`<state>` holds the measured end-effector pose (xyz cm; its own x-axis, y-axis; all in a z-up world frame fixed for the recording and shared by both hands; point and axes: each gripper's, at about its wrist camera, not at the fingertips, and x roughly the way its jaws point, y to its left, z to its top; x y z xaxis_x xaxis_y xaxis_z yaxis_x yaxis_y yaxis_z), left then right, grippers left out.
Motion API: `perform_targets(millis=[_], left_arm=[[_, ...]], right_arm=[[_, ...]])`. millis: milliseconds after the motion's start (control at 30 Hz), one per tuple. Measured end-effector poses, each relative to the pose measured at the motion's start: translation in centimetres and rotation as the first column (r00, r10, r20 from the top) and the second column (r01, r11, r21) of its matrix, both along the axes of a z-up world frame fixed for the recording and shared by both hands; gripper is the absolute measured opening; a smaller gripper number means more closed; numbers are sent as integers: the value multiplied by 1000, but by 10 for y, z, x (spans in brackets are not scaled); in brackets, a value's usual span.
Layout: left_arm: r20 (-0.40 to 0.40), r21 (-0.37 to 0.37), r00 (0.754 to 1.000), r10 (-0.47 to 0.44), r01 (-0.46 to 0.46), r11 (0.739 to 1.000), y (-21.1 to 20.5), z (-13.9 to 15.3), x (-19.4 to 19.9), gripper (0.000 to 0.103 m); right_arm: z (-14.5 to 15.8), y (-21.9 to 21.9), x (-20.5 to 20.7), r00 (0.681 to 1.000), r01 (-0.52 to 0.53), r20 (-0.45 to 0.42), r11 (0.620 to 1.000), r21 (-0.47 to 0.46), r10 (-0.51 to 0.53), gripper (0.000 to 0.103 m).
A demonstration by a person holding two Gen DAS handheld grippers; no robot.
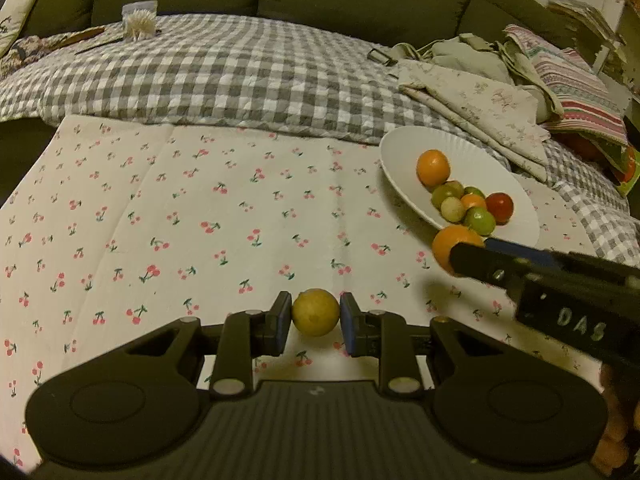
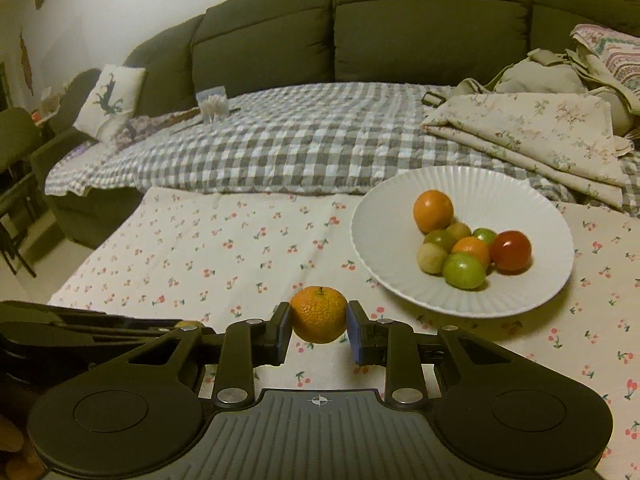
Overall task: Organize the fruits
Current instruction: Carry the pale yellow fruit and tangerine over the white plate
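Observation:
My left gripper (image 1: 315, 314) is shut on a small yellow fruit (image 1: 315, 312), held just above the cherry-print cloth (image 1: 180, 220). My right gripper (image 2: 319, 318) is shut on an orange tangerine (image 2: 319, 314); it also shows in the left wrist view (image 1: 452, 244), held beside the near rim of the white plate (image 1: 400, 148). The white ribbed plate (image 2: 460, 184) holds several fruits: a large orange (image 2: 433, 211), a red one (image 2: 511, 250), green ones (image 2: 464, 270) and a pale one (image 2: 432, 258).
A grey checked quilt (image 2: 300, 140) and a dark green sofa (image 2: 400, 24) lie behind the cloth. Folded floral fabric (image 2: 528, 128) and bags are piled behind the plate at the right. A small clear box (image 2: 213, 104) stands on the quilt.

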<state>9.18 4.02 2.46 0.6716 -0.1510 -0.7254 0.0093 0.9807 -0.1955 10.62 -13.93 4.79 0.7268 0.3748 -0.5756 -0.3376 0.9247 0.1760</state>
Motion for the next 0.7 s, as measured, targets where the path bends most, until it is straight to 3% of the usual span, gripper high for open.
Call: perform_targets(millis=[700], left_arm=[[119,26,986,-114,111,993,-28,22,13,24]], right_arm=[[50,-65,-1,988,140,44,982,130,-147,28]])
